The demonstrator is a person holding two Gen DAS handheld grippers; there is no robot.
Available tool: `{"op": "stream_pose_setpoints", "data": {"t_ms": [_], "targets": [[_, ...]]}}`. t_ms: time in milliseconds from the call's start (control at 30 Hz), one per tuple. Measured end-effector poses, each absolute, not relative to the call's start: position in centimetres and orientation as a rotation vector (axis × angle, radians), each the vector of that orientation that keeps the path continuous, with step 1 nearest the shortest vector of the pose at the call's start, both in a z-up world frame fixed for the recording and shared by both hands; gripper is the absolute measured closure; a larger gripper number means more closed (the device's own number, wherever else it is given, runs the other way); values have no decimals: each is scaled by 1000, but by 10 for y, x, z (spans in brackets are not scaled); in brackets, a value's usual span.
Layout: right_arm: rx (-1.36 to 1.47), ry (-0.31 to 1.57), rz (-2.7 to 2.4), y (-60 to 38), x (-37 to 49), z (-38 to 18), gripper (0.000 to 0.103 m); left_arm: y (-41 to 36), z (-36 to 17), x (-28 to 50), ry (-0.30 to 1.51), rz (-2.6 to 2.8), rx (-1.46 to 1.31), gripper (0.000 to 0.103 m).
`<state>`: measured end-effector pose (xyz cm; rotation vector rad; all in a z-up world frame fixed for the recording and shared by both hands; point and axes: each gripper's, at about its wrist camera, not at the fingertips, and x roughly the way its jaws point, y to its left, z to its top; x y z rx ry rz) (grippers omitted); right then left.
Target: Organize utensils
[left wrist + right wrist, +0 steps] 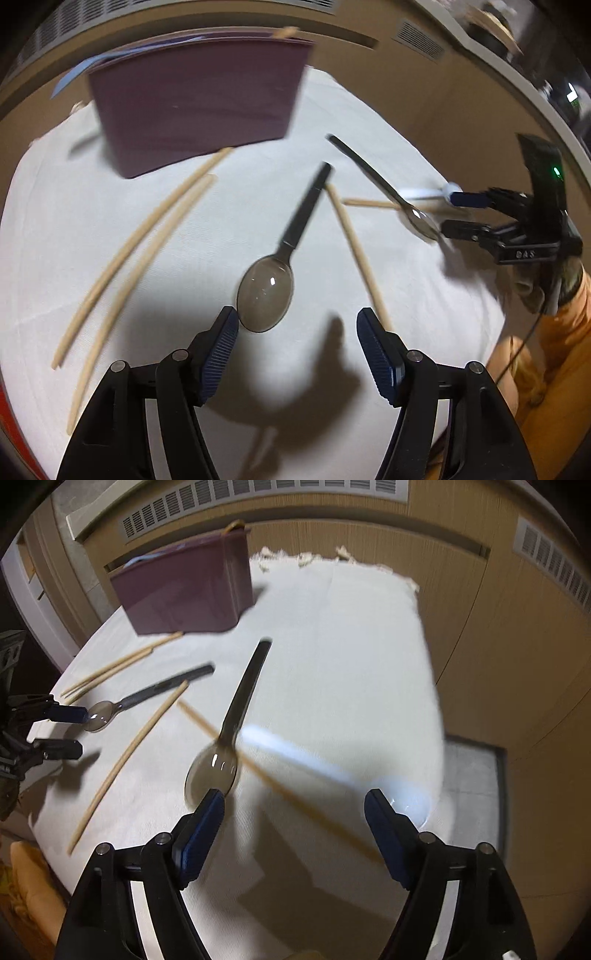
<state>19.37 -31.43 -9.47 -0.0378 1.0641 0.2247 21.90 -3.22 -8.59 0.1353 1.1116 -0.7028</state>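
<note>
Left wrist view: a purple bin [199, 107] stands at the far end of the cloth-covered tabletop [388, 122], blue handles already poking from it, so it reads as the collecting point. Left of and nearer than the bin lie two chopsticks [122, 251]. Below the bin, a smoky spoon [266, 295] lies just ahead of the wide, empty left hand-held gripper [297, 350]. Right of the bin, the right hand-held gripper [452, 214] gapes, holding nothing, at a second spoon [421, 221], likely each hand's next pick.

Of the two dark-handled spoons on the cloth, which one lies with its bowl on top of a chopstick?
The spoon beside the right gripper: its bowl rests across a chopstick. The other spoon, by the left gripper, touches none.
</note>
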Motion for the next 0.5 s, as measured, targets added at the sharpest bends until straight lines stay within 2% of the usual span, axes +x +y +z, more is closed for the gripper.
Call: {"op": "stream_pose_setpoints", "data": {"t_ms": [233, 367, 433, 500], "targets": [[73, 1085, 419, -288, 177, -99, 27, -36, -76, 210, 1083, -656, 163, 31], [42, 1075, 456, -273, 173, -102, 27, -33, -72, 209, 1070, -634, 157, 31], [43, 1074, 450, -272, 173, -105, 24, -33, -67, 205, 1043, -628, 160, 31], [58, 1071, 460, -270, 172, -106, 14, -37, -64, 204, 1003, -620, 178, 31]]}}
